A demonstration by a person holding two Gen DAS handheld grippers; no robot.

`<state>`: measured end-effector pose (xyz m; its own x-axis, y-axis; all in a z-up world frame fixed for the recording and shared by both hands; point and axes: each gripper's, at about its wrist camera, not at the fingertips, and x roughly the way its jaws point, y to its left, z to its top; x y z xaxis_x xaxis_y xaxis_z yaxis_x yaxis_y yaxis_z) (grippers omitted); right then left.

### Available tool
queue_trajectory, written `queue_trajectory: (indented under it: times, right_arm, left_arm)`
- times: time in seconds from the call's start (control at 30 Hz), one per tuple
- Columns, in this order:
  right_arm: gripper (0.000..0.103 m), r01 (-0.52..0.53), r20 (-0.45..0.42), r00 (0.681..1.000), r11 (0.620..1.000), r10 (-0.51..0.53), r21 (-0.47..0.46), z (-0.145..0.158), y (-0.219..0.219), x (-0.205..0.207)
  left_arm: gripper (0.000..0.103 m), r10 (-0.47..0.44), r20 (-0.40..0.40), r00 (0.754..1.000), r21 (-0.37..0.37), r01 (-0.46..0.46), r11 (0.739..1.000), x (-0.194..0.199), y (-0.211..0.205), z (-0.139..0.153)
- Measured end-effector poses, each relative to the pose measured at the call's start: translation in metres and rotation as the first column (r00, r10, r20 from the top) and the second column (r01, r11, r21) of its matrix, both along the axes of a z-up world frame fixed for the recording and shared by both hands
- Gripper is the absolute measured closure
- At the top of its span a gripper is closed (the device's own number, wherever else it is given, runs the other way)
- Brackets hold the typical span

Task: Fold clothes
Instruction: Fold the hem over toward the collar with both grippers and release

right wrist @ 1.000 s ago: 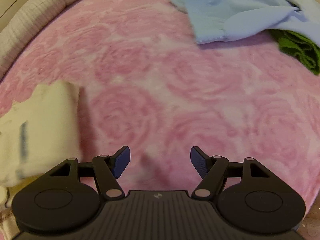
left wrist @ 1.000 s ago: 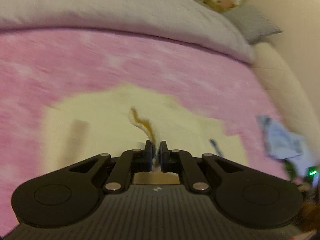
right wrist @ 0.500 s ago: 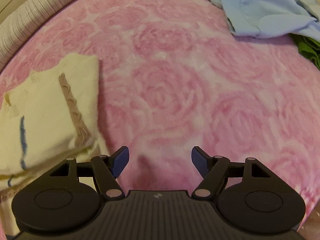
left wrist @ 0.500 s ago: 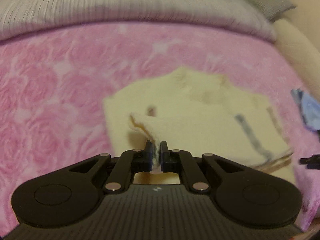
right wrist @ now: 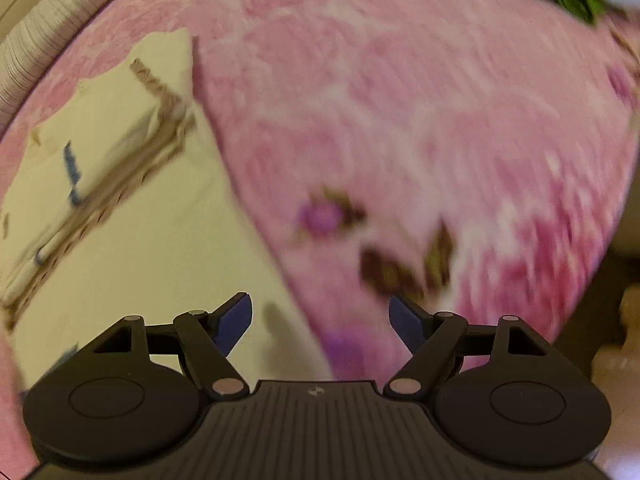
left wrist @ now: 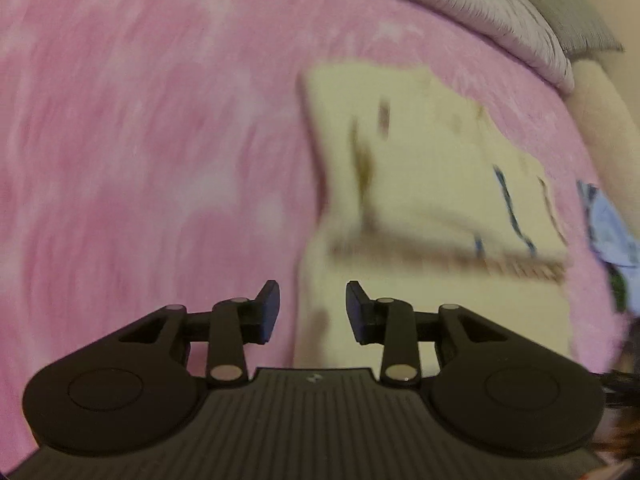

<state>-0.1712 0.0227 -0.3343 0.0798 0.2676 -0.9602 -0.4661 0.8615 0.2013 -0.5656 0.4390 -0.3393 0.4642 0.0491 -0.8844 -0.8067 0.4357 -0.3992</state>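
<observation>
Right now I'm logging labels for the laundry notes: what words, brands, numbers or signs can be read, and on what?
No readable text anywhere.
Pale yellow folded garment: blue and brown marks, too blurred to tell whether they are letters.
Black ribbed gripper bodies: a small pale emblem on each, no letters.

My left gripper (left wrist: 312, 306) is matt black plastic, its body ribbed with fine grooves at the bottom of the frame, with small shiny metal pins at the joints. My right gripper (right wrist: 320, 318) is the same matt plastic, though its pads (right wrist: 236, 322) look blue and smooth. The pink blanket (left wrist: 140, 140) filling the left wrist view is a soft, fuzzy cloth with a raised rose pattern. The cream garment (left wrist: 432, 184), centre right, is a matt, soft cloth with a rougher brown woven trim. In the upper right, the grey bedding (left wrist: 480, 12) is a finely ribbed, matt fabric.
</observation>
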Motion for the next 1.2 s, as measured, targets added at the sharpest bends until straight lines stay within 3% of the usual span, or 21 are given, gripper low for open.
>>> queue_trajectory:
  times: [0.1, 0.2, 0.43, 0.57, 0.6, 0.67, 0.7, 0.77, 0.8, 0.87, 0.93, 1.03, 1.13, 1.2]
  right_arm:
    - [0.024, 0.019, -0.057, 0.998, 0.999, -0.017, 0.032, 0.0, -0.026, -0.019]
    - [0.024, 0.004, -0.109, 0.994, 1.0, -0.001, 0.028, -0.006, -0.041, -0.032]
    - [0.026, -0.173, -0.19, 0.965, 0.984, 0.179, 0.051, -0.025, -0.053, -0.041]
    - [0.026, -0.239, -0.222, 0.941, 0.966, 0.255, 0.099, -0.035, -0.064, -0.04]
    - [0.028, -0.257, -0.225, 0.934, 0.96, 0.277, 0.114, -0.036, -0.065, -0.04]
    - [0.041, -0.306, -0.211, 0.921, 0.943, 0.327, 0.128, -0.034, -0.065, -0.038]
    - [0.057, -0.323, -0.204, 0.917, 0.938, 0.344, 0.129, -0.033, -0.066, -0.036]
    - [0.079, -0.338, -0.208, 0.907, 0.928, 0.365, 0.156, -0.03, -0.072, -0.03]
    - [0.08, -0.333, -0.215, 0.906, 0.927, 0.366, 0.172, -0.029, -0.073, -0.029]
    - [0.074, -0.324, -0.227, 0.902, 0.924, 0.366, 0.203, -0.027, -0.075, -0.026]
    - [0.057, -0.323, -0.228, 0.901, 0.921, 0.37, 0.219, -0.029, -0.075, -0.027]
    - [0.056, -0.349, -0.204, 0.892, 0.901, 0.403, 0.256, -0.035, -0.073, -0.034]
    - [0.054, -0.406, -0.145, 0.874, 0.862, 0.463, 0.305, -0.041, -0.074, -0.041]
    - [0.061, -0.396, -0.139, 0.871, 0.842, 0.471, 0.367, -0.045, -0.086, -0.036]
  left_arm:
    - [0.07, 0.054, 0.022, 0.998, -0.132, -0.05, 0.99, -0.043, -0.044, -0.005]
    - [0.069, 0.094, -0.012, 0.996, -0.191, -0.094, 0.977, -0.07, -0.087, -0.01]
    - [0.065, 0.183, -0.085, 0.979, -0.195, -0.197, 0.961, -0.098, -0.16, -0.024]
    - [0.066, 0.248, -0.058, 0.967, -0.138, -0.254, 0.957, -0.099, -0.175, -0.027]
    - [0.072, 0.262, -0.046, 0.964, -0.129, -0.266, 0.955, -0.099, -0.177, -0.027]
    - [0.097, 0.255, -0.007, 0.967, -0.12, -0.254, 0.96, -0.097, -0.18, -0.027]
    - [0.097, 0.246, 0.012, 0.969, -0.112, -0.243, 0.963, -0.097, -0.182, -0.024]
    - [0.097, 0.23, 0.01, 0.973, -0.083, -0.228, 0.97, -0.097, -0.186, -0.021]
    - [0.096, 0.232, 0.012, 0.973, -0.088, -0.23, 0.969, -0.099, -0.187, -0.022]
    - [0.088, 0.242, 0.02, 0.97, -0.108, -0.238, 0.965, -0.105, -0.188, -0.025]
    - [0.083, 0.237, 0.047, 0.97, -0.13, -0.229, 0.965, -0.109, -0.188, -0.03]
    - [0.08, 0.198, 0.118, 0.973, -0.123, -0.184, 0.975, -0.113, -0.185, -0.037]
    - [0.085, 0.154, 0.198, 0.968, -0.1, -0.136, 0.986, -0.119, -0.182, -0.044]
    - [0.09, 0.129, 0.244, 0.961, -0.07, -0.115, 0.991, -0.123, -0.183, -0.048]
